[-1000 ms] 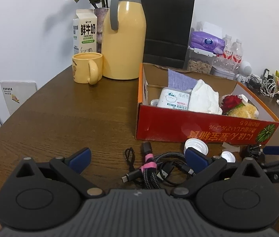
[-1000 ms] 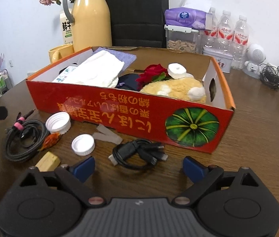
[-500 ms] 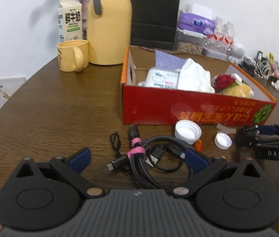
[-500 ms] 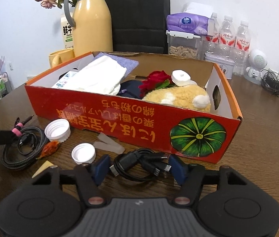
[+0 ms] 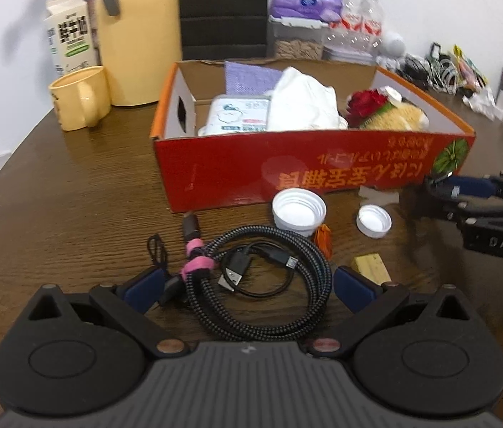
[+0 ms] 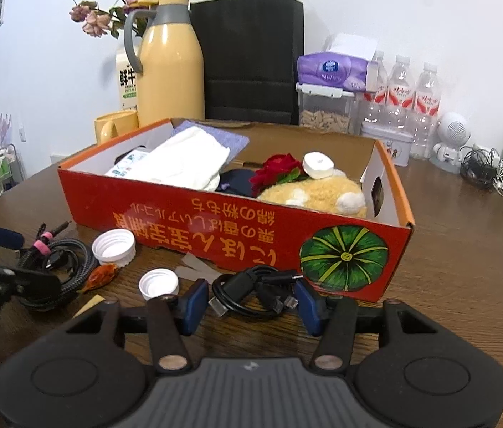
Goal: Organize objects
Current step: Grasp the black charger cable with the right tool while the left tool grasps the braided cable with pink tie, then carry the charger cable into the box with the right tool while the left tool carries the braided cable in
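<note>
On the worktop point(image 5: 73, 185), the box point(image 5: 322, 171) sits behind two caps point(image 5: 299, 207), with the braided cable coil point(image 5: 269, 278) in front of the larger cap. Left of the box stands a mug point(image 5: 80, 96), with a flask point(image 5: 140, 32) behind it. The smaller cable bundle point(image 6: 255, 290) lies just before the box's front wall.

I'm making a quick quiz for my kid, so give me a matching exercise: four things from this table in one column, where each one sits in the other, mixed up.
Things:
1. red rose
2. braided cable
3. yellow mug
4. plain black cable

Places:
A. between the right gripper's jaws
B. inside the red box
C. between the left gripper's jaws
D. beside the yellow flask

Pairs: 1-B, 2-C, 3-D, 4-A
</note>
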The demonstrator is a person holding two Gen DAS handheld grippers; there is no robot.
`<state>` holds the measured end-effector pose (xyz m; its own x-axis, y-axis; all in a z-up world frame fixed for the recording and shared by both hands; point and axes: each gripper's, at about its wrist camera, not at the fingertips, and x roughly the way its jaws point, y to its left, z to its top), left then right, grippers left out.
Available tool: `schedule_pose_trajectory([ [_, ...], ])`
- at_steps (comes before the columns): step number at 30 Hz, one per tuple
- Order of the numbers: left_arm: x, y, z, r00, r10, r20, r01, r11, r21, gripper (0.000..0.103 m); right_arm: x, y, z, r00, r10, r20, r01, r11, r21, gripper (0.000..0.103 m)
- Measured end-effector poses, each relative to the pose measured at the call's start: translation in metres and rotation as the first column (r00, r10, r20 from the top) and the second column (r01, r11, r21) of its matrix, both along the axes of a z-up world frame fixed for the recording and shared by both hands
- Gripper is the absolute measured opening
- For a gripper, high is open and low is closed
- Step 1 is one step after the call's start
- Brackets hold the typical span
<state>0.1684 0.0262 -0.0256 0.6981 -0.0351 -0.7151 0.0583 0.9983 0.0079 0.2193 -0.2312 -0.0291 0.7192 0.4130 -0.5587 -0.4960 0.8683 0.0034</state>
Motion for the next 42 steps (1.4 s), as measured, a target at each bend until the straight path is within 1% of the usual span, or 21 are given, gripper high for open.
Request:
schedule_pose_trajectory([
  [4,0.005,-0.008,-0.003,0.998,-0.055,-0.019,0.056,0.996,0.068,0.103,-0.005,-0.003,0.002,1.000,-0.003,0.012,0.003,1.000,0.014,0.053],
  [7,0.010,-0.011,-0.007,0.998,-0.061,-0.031,0.064,0.993,0.103,0.103,-0.007,-0.004,0.002,1.000,0.000,0.013,0.000,1.000,0.018,0.053],
  [11,0.013,-0.006,-0.009,0.998,-0.061,-0.031,0.063,0.996,0.069,0.103,-0.008,-0.004,0.002,1.000,0.005,0.014,-0.005,1.000,0.019,0.053],
  [14,0.013,-0.004,-0.011,0.998,-0.061,-0.019,0.062,0.996,0.057,0.103,-0.008,-0.003,0.002,1.000,0.008,0.012,-0.009,1.000,0.017,0.053],
  [17,0.016,0.004,-0.013,0.999,-0.045,-0.025,0.045,0.999,-0.004,0.103,-0.009,-0.002,0.002,1.000,0.012,0.012,-0.012,1.000,0.015,0.053],
  [23,0.013,0.002,-0.014,0.999,-0.035,-0.009,0.035,0.999,-0.001,0.103,-0.011,-0.003,0.002,1.000,0.010,0.015,-0.010,1.000,0.018,0.053],
  [25,0.010,0.002,-0.014,1.000,-0.030,-0.001,0.030,1.000,-0.001,0.099,-0.011,-0.003,0.002,1.000,0.010,0.015,-0.010,1.000,0.018,0.053],
  [26,0.008,0.002,-0.013,1.000,-0.029,0.005,0.029,1.000,-0.002,0.095,-0.011,-0.004,0.002,1.000,0.010,0.016,-0.010,1.000,0.017,0.053],
  [27,0.007,0.001,-0.012,1.000,-0.027,0.012,0.027,1.000,-0.001,0.095,-0.012,-0.004,0.002,1.000,0.010,0.016,-0.010,1.000,0.017,0.053],
  [33,-0.002,0.004,-0.009,0.999,0.023,0.043,-0.022,0.999,-0.025,0.093,-0.014,-0.004,0.003,1.000,0.008,0.020,-0.009,1.000,0.016,0.053],
  [42,-0.018,0.008,0.012,0.992,0.051,0.115,-0.046,0.998,-0.047,0.093,-0.024,-0.004,0.004,0.999,0.017,0.036,-0.018,1.000,0.019,0.053],
])
